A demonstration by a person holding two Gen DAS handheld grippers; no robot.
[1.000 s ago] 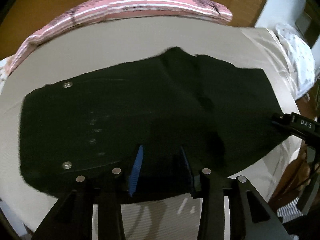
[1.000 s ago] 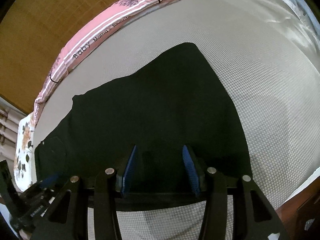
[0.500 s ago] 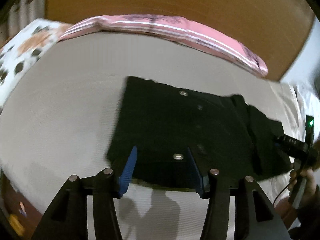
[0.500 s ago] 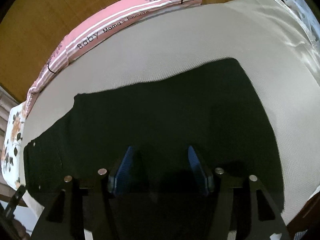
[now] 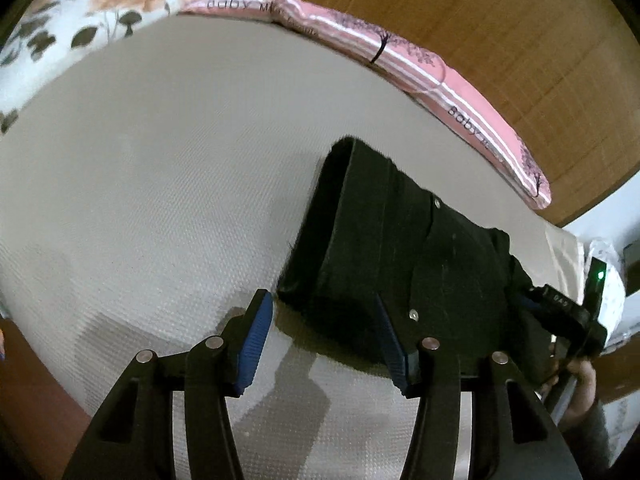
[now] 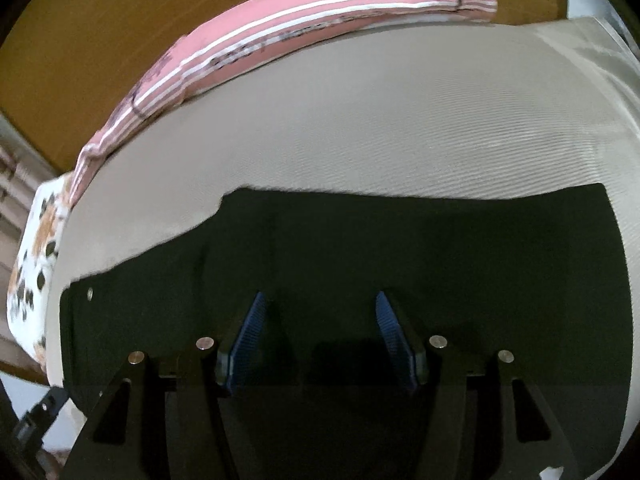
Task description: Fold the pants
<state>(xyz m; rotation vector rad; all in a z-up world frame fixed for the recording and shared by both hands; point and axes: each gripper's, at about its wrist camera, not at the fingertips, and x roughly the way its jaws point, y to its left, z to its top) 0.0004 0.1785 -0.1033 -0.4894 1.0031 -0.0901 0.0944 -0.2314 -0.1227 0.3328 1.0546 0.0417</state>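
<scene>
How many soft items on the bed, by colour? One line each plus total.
Black pants: 1
Pink striped pillow: 1
White floral pillow: 1
Total: 3, all on the beige mattress. Both grippers, left and right, are open and empty, and not counted.

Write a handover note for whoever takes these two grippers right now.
Left gripper: open, empty, at the near waist corner of the black pants.
Right gripper: open, empty, over the leg part of the pants.
The pants lie flat on the beige mattress, waist toward the floral pillow, pink pillow behind.
Done: apparently folded leg over leg.
Left: fold across the length.
</scene>
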